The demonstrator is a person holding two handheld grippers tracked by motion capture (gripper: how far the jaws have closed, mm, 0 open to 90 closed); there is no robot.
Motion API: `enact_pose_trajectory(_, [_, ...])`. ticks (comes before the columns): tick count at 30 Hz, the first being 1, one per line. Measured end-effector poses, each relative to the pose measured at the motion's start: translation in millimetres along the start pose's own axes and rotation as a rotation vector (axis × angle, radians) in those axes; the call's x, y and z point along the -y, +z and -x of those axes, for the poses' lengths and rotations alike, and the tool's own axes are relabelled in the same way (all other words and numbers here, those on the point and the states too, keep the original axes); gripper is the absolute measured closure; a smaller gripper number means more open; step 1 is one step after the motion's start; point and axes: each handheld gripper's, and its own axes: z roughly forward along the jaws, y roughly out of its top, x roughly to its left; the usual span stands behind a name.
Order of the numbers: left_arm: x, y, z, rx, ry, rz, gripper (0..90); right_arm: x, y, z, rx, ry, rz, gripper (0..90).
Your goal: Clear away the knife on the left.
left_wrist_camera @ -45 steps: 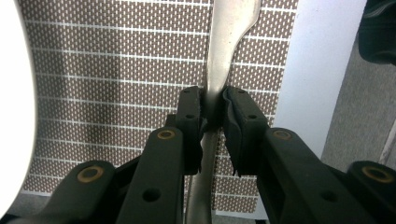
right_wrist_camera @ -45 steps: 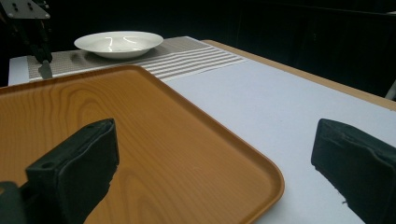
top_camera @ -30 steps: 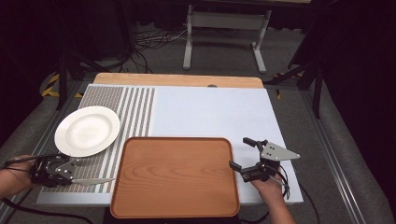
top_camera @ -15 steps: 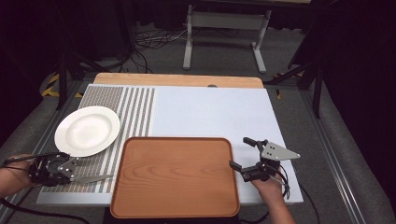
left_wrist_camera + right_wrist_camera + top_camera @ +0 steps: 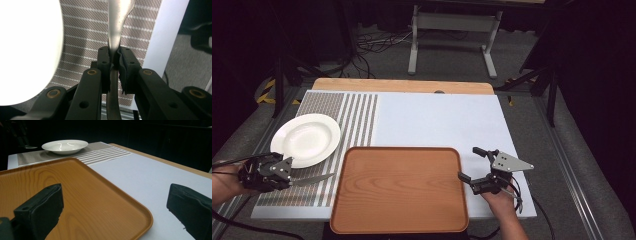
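So your left gripper (image 5: pixel 294 177) is clamped on a metal utensil (image 5: pixel 312 179), looks like a knife but I can't say for sure. It sits low over the striped placemat (image 5: pixel 357 112) at the near-left corner of the tabletop (image 5: pixel 437 120), with the blade end pointing toward the wooden tray (image 5: pixel 399 187) and stopping just short of its left rim. In your left gripper view the handle (image 5: pixel 115 32) runs straight up between the pads (image 5: pixel 125 67), which are pinched tight on it, and the shiny part carries on out past the tips over the brown stripes.

The white plate (image 5: pixel 306 139) is right beside that gripper, just behind it on the placemat, empty and upright. It glares big and bright on the left of your left gripper view.

Your right gripper (image 5: pixel 472 167) is spread wide with nothing in it, hovering at the tray's right edge, one jaw over the wood and the other over the pale mat (image 5: pixel 447 125). Your right gripper view backs that up: tray corner (image 5: pixel 140 217) sits between the two pads (image 5: pixel 42 205), plate way off at the far end. Tray itself is bare.
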Motion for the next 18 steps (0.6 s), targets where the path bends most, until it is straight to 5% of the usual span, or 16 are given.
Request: enact_pose_trajectory(18, [-15.6, -29.5, -9.9, 0.075, -0.24, 0.115, 80.3, -0.8, -1.2, 0.4, 0.002, -0.003, 0.006, 1.4])
